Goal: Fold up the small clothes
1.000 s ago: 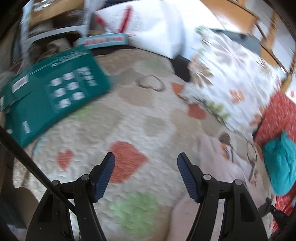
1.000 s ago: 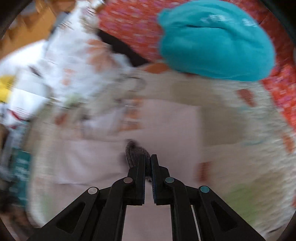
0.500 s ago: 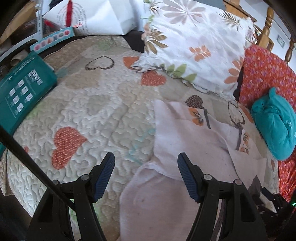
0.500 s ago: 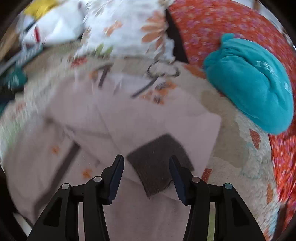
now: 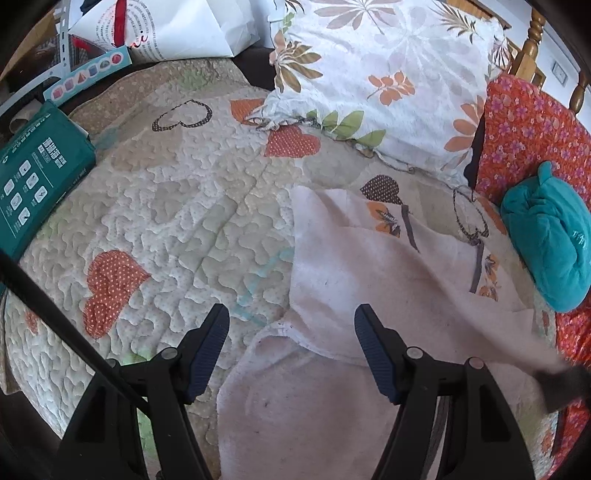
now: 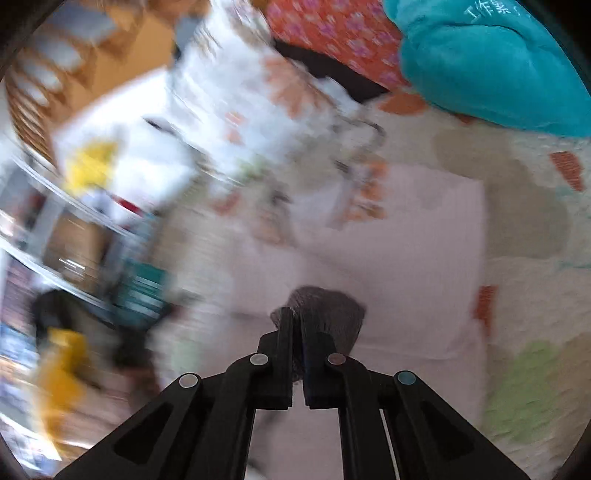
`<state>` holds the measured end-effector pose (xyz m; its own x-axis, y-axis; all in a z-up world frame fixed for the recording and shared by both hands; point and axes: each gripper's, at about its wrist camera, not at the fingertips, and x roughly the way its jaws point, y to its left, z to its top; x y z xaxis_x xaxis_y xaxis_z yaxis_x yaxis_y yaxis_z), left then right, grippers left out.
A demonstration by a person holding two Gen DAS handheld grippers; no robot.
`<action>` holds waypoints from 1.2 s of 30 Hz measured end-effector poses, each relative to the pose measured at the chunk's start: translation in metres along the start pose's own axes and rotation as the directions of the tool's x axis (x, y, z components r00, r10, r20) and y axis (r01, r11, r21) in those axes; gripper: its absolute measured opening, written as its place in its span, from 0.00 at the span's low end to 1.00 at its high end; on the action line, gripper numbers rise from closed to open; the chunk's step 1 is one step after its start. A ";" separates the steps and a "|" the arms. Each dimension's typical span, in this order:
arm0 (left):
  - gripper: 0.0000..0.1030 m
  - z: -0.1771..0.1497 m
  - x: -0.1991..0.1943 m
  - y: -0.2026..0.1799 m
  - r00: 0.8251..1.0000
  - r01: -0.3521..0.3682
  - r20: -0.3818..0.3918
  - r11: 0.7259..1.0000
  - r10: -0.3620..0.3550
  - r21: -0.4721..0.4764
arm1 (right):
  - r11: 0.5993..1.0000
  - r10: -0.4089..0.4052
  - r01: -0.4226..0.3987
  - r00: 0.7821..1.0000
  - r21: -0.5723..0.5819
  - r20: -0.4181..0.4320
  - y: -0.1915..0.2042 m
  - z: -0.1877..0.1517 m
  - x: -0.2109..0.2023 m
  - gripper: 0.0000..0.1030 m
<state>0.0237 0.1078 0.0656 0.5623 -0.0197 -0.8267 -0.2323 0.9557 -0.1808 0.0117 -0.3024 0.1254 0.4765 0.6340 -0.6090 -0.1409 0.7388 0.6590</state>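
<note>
A pale pink small garment [image 5: 369,266] with grey trim and orange prints lies on the quilted bed cover [image 5: 166,206]. My left gripper [image 5: 291,347] is open and empty, just above the garment's near left edge. My right gripper [image 6: 297,325] is shut on the garment's dark grey cuff [image 6: 328,310] and holds it lifted over the pink cloth [image 6: 406,258]. The right wrist view is blurred by motion. The lifted grey cuff shows blurred at the right edge of the left wrist view [image 5: 565,384].
A floral pillow [image 5: 384,74] and an orange flowered pillow [image 5: 528,129] lie at the far side. A teal folded cloth [image 5: 546,240] sits at the right. A green box [image 5: 33,181] lies at the left edge, a white bag [image 5: 177,26] behind.
My right gripper, open over the grey cuff half a second ago, has shut on it and is lifting and swinging it. The left gripper has held nearly still.
</note>
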 end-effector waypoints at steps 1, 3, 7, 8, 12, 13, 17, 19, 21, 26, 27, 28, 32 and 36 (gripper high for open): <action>0.67 0.000 0.001 0.000 1.000 -0.002 -0.005 1.000 0.002 0.001 | 0.999 0.032 -0.033 0.999 0.016 0.028 0.002 0.007 -0.012 0.04; 0.67 0.000 0.004 0.002 1.000 0.002 -0.019 1.000 -0.002 -0.006 | 0.999 -0.016 0.014 0.998 0.032 0.069 -0.006 0.021 -0.021 0.04; 0.67 0.000 0.007 0.006 0.999 -0.001 -0.033 1.000 0.000 -0.021 | 0.908 -0.408 0.403 0.912 0.111 0.030 -0.063 0.039 0.007 0.06; 0.67 0.000 0.007 0.006 0.999 -0.005 -0.033 1.000 0.004 -0.019 | 0.854 -0.512 0.506 0.858 0.122 0.025 -0.075 0.040 0.012 0.11; 0.67 0.002 0.005 0.008 1.000 -0.004 -0.026 1.000 0.003 -0.016 | 0.813 -0.581 0.572 0.810 0.107 0.081 -0.079 0.024 0.025 0.12; 0.67 0.002 0.005 0.008 1.000 -0.009 -0.022 1.000 0.009 -0.009 | 0.832 -0.554 0.549 0.827 0.076 0.095 -0.069 0.020 0.030 0.12; 0.67 0.002 0.003 0.005 1.000 -0.030 -0.004 0.999 0.030 0.025 | 0.882 -0.450 0.462 0.885 -0.099 0.120 -0.022 0.021 0.060 0.12; 0.67 0.000 0.001 0.004 0.999 -0.032 0.010 0.999 0.032 0.036 | 0.904 -0.382 0.388 0.921 -0.179 0.070 -0.002 0.020 0.087 0.12; 0.67 -0.002 -0.003 0.002 0.999 -0.037 0.036 0.998 0.035 0.051 | 0.914 -0.364 0.361 0.931 -0.184 0.015 -0.004 0.025 0.115 0.14; 0.67 -0.002 -0.011 0.001 0.995 -0.063 0.078 0.994 0.056 0.085 | 0.849 -0.498 0.499 0.866 -0.172 0.050 -0.025 0.040 0.165 0.14; 0.67 -0.001 -0.011 0.003 0.995 -0.065 0.079 0.995 0.059 0.078 | 0.809 -0.560 0.567 0.824 -0.154 0.089 -0.025 0.045 0.165 0.15; 0.68 0.001 -0.010 0.006 0.995 -0.067 0.076 0.995 0.062 0.067 | 0.778 -0.602 0.611 0.791 -0.146 0.105 -0.021 0.048 0.164 0.17; 0.68 0.007 -0.004 0.029 0.996 -0.078 0.044 0.997 0.078 -0.005 | 0.810 -0.518 0.537 0.843 -0.236 0.144 0.022 0.038 0.159 0.22; 0.68 0.001 0.006 0.050 0.994 -0.108 0.006 0.994 0.108 -0.026 | 0.861 -0.353 0.352 0.933 -0.367 0.066 0.076 0.005 0.171 0.22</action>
<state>0.0160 0.1557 0.0520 0.5385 0.0852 -0.8383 -0.3118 0.9444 -0.1043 0.0866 -0.1391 0.0734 0.5514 0.3158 -0.7721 -0.2725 0.9430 0.1911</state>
